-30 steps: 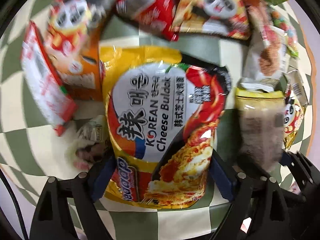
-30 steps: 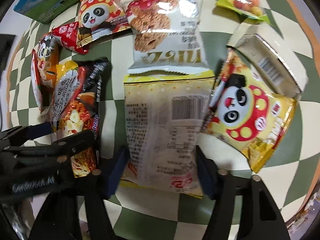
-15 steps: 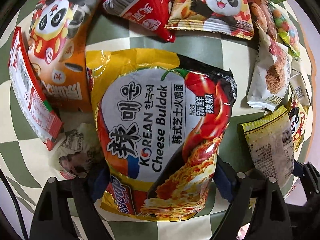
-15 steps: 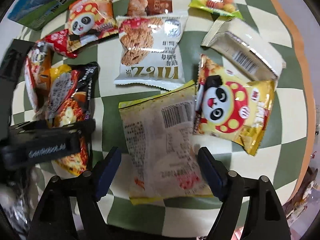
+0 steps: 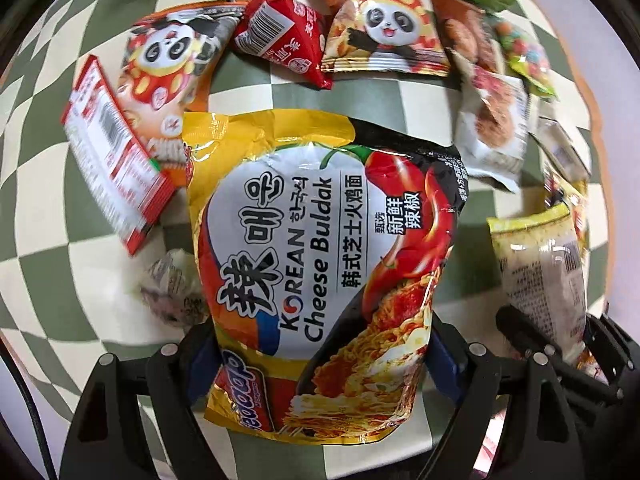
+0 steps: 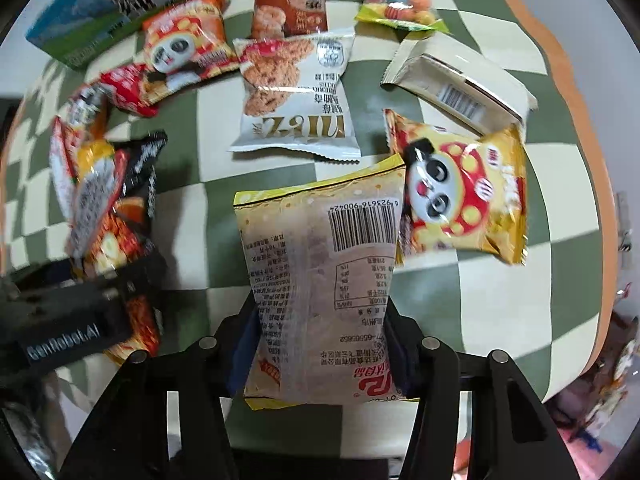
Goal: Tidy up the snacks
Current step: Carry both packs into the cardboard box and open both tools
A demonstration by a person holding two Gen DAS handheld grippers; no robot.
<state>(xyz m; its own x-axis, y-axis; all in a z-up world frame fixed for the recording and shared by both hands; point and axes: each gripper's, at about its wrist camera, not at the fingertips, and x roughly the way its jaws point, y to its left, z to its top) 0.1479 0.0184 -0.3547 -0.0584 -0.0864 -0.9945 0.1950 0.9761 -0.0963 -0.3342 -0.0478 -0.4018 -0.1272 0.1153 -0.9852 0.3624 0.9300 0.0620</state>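
My left hand-held gripper is closing on the noodle pack, its pads pinching the pack's lower sides. My right hand-held gripper is closing too, squeezing the yellow bag at its near end. Other snacks lie ahead on the checkered counter.
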